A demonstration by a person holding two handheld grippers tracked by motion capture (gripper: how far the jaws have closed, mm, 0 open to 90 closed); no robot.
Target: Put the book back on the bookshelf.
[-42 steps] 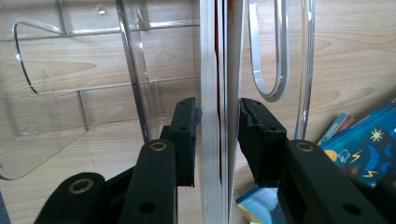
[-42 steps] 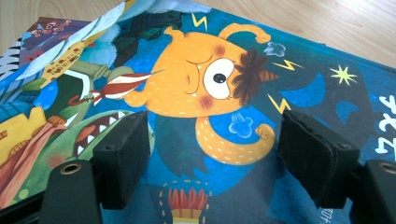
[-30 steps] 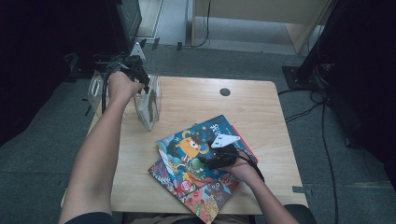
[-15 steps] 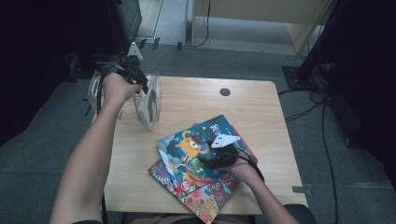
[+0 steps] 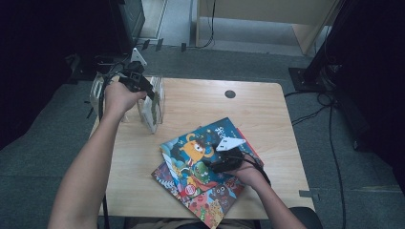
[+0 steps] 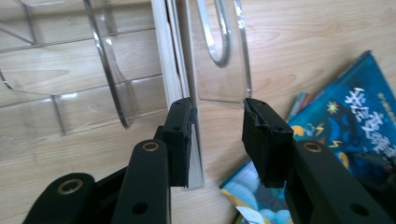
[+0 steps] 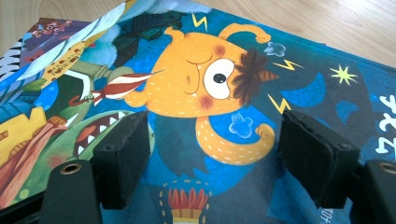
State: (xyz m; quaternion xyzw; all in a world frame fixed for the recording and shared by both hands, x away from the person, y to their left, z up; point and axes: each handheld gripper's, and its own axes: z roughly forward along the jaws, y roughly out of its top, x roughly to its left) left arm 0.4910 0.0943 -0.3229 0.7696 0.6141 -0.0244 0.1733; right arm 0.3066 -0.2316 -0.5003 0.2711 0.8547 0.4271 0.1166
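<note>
A clear acrylic book rack [image 5: 158, 91] stands at the table's far left corner, with a thin book [image 5: 152, 113] upright in it. My left gripper [image 5: 148, 93] hovers over the rack's top, open. In the left gripper view the jaws [image 6: 217, 126] stand apart; the upright book [image 6: 175, 70] lies in line with the left jaw and a clear divider [image 6: 219, 70] lies beyond the gap. A blue monster picture book [image 5: 200, 148] lies flat on another colourful book [image 5: 210, 200] at the near middle. My right gripper [image 5: 213, 161] rests over the blue book [image 7: 215, 79], open, with nothing gripped.
The wooden table [image 5: 258, 109] has a small dark round hole [image 5: 230, 94] near its far edge. Cables and dark equipment lie on the floor beyond the table and to the right. The rack's other clear slots [image 6: 70, 93] hold nothing.
My left forearm has swung leftward and the hand has shifted a little by the rack. The right hand and the flat books have not moved.
</note>
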